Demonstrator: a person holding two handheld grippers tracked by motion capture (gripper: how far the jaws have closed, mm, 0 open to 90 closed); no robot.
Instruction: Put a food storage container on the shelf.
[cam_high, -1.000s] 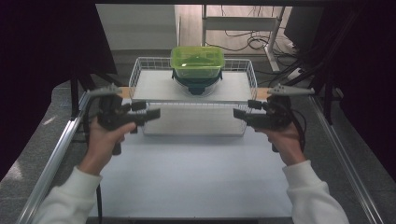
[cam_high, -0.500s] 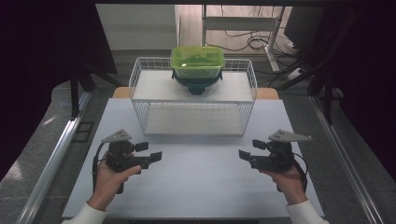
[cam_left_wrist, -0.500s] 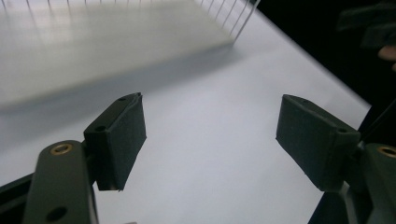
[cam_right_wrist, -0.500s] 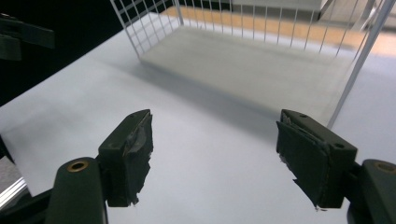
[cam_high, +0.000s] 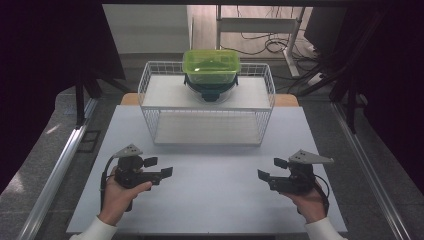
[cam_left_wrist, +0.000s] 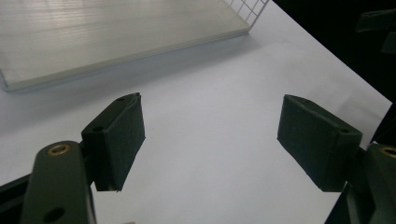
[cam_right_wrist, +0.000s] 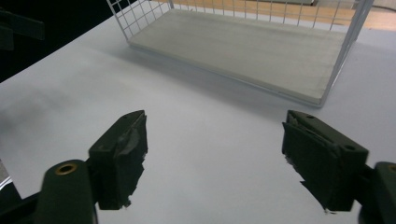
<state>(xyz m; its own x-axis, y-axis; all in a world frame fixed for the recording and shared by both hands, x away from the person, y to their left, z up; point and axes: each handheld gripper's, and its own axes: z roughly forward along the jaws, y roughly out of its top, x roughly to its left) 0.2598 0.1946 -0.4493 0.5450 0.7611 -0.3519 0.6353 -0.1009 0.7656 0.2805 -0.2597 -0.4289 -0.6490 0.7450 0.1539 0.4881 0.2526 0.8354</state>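
White wire basket (cam_high: 207, 107) at the table's far side carries a green plastic lidded box (cam_high: 210, 66) on its top shelf, probably light, stiff and smooth, best pinched at opposite rims, while left gripper (cam_high: 160, 168) and right gripper (cam_high: 272, 169) rest near, released, empty.

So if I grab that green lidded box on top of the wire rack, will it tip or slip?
The green box looks like smooth plastic, so probably slippery. It perches on a dark bowl-like thing narrower than itself, so a push may tip it. Likely stiff and fairly light.
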